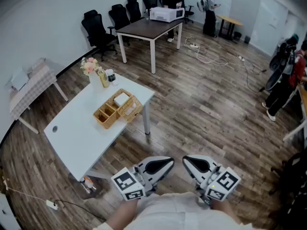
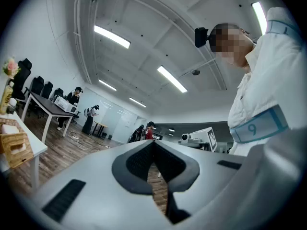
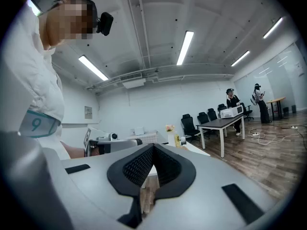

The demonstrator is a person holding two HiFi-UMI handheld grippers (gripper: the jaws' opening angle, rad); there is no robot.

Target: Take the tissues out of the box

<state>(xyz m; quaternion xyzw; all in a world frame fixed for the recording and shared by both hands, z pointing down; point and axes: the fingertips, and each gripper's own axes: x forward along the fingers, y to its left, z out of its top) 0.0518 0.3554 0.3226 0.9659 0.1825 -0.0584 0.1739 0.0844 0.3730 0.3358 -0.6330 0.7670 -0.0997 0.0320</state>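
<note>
The right tool (image 3: 153, 150) has its jaws pressed together, and nothing is between them. Just behind it is the white tabletop (image 3: 194, 147). On this tabletop stand flowers (image 3: 169, 128) and a yellow bottle (image 3: 177, 140). Beyond the tabletop are black chairs (image 3: 191, 125) and a dark table (image 3: 218, 123).

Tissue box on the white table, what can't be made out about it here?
- Head view: tissue box too small; its contents are unclear.
- Left gripper view: only part of it shows, cut off by the picture's left edge.
- Right gripper view: too small to pick out beyond the right gripper.
</note>
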